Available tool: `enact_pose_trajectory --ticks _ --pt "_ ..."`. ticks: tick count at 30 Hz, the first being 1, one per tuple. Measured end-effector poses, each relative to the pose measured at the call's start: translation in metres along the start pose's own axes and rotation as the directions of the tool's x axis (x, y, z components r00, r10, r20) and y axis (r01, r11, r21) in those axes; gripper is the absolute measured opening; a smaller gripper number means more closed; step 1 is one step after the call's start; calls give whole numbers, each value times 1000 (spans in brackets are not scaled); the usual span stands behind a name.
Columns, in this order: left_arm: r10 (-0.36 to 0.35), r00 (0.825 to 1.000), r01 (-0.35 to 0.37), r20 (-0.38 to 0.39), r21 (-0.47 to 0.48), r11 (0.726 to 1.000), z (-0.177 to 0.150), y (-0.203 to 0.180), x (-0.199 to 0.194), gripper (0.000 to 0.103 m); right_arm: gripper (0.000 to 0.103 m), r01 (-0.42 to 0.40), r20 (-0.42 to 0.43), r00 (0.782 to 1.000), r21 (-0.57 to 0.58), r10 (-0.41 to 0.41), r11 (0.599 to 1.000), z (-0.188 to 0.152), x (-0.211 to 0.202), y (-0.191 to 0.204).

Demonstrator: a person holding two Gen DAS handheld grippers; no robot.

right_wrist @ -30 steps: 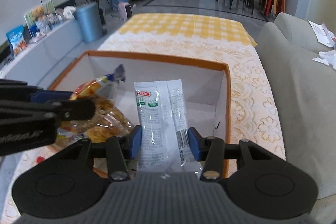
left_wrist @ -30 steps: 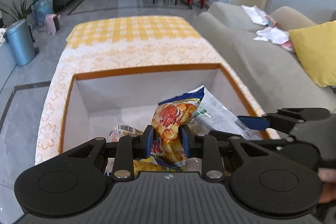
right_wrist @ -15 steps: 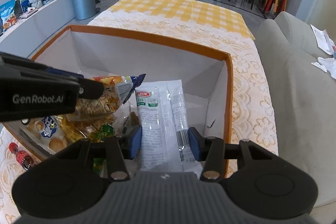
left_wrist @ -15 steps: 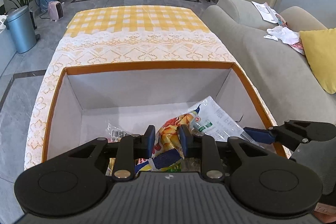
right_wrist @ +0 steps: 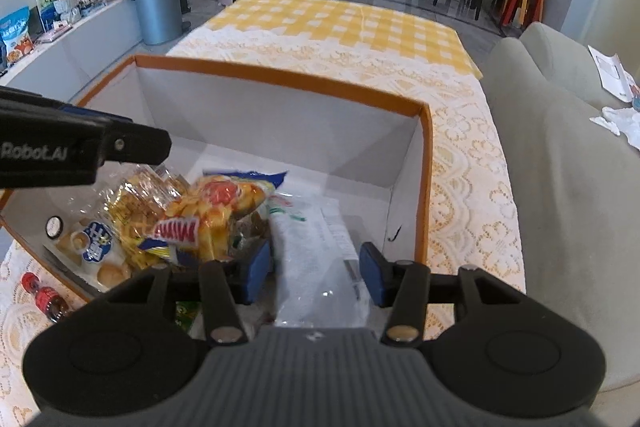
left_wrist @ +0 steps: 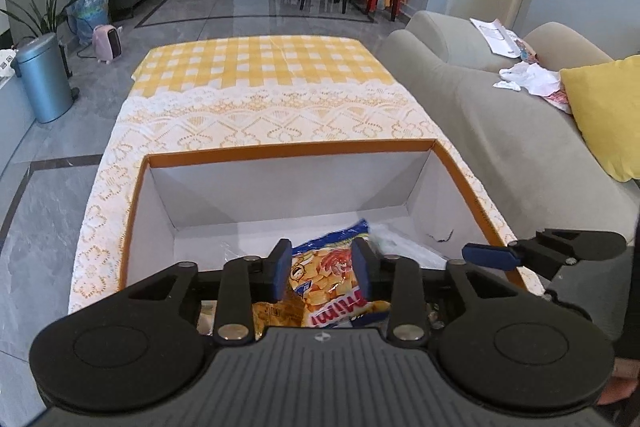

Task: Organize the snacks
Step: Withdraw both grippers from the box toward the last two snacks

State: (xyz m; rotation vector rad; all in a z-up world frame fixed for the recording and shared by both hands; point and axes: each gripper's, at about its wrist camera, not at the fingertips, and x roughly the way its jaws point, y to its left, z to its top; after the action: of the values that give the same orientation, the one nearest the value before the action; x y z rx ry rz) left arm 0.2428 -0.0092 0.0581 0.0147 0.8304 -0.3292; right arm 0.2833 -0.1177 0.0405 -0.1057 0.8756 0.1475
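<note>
An open orange-rimmed white box (left_wrist: 288,149) (right_wrist: 280,79) stands on the table. The yellow chip bag (left_wrist: 324,275) (right_wrist: 208,215) lies in the box on other snacks. My left gripper (left_wrist: 322,269) is open above it, jaws apart, not gripping. The white twin-pack packet (right_wrist: 316,251) lies in the box between the jaws of my right gripper (right_wrist: 316,267), which is open and hovers over it. The right gripper's fingers (left_wrist: 488,255) show at the right of the left wrist view. The left gripper's body (right_wrist: 80,147) shows at the left of the right wrist view.
More packets lie in the box's left part: a clear bag of yellow snacks (right_wrist: 136,203) and a pack of round biscuits (right_wrist: 92,251). A small red bottle (right_wrist: 40,297) lies on the yellow lace tablecloth (left_wrist: 260,83) outside the box. A grey sofa (left_wrist: 500,131) runs along the right.
Both grippers opened. The chip bag dropped from the left jaws into the box and the white packet fell flat from the right jaws. Both grippers lifted slightly.
</note>
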Motion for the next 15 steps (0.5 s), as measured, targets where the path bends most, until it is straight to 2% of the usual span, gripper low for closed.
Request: enact_pose_trajectory --ticks 7,15 --pt "-22 999 22 28 25 999 -8 2 -29 44 54 -11 34 999 12 11 1000 0 -17 3" --pt "-70 995 65 73 76 995 -37 5 -69 46 54 -62 158 986 52 53 997 -23 -56 7"
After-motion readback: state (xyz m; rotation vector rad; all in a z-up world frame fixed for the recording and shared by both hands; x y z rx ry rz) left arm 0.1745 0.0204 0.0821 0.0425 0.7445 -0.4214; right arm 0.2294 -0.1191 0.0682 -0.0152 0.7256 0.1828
